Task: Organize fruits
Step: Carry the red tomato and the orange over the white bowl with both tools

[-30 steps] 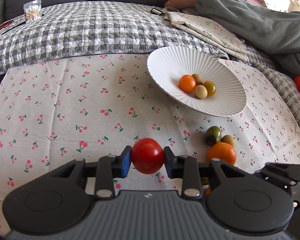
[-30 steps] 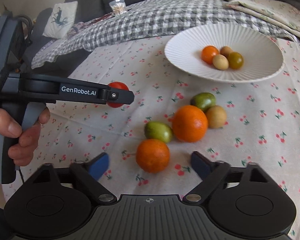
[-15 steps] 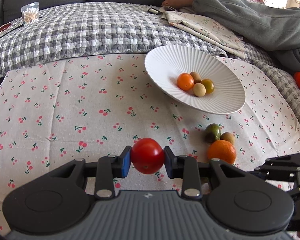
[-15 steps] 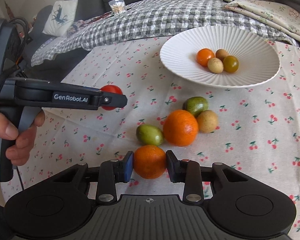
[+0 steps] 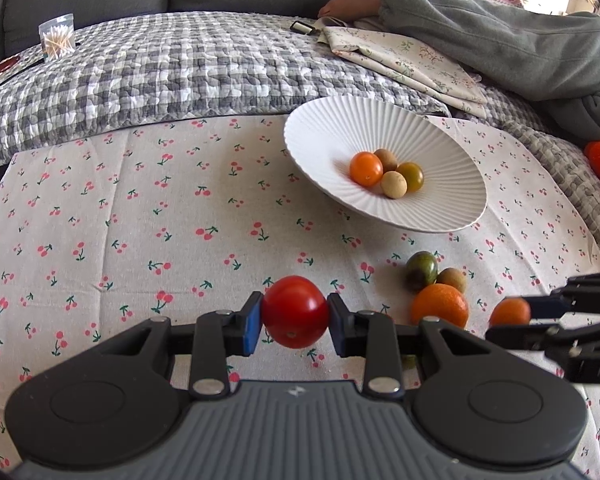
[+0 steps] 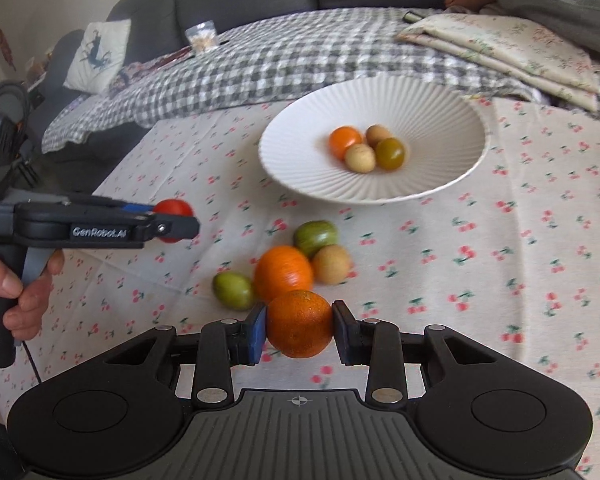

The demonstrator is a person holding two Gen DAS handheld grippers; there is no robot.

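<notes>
A cherry-print cloth (image 5: 139,208) covers the surface that carries everything, and a grey checked quilt (image 5: 171,68) lies along its far edge. A folded floral cloth (image 5: 404,60) rests on the quilt toward the far right corner, and a small clear packet of cotton swabs (image 5: 57,40) stands on the quilt near the far left corner.

The white ribbed bowl (image 6: 312,120) sits toward the far right of the cherry cloth. In its hollow four small fruits touch one another: an orange tomato (image 6: 344,142), a beige fruit (image 6: 360,157), a brown fruit (image 6: 377,134) and an olive-green tomato (image 6: 390,153).

The left gripper (image 5: 295,318) is clamped on a red tomato (image 5: 295,311), held off the cloth over the near middle. In the right wrist view a hand (image 6: 19,292) grips its handle at the left edge.

The right gripper (image 6: 299,330) is clamped on a small orange (image 6: 300,323), held above the cloth just in front of the loose cluster.

That cluster lies on the cloth between the bowl and the near edge: a larger orange (image 6: 283,273), a striped green tomato (image 6: 315,237) behind it, a tan fruit (image 6: 331,264) touching its right side and a green fruit (image 6: 232,289) just beside its left.
</notes>
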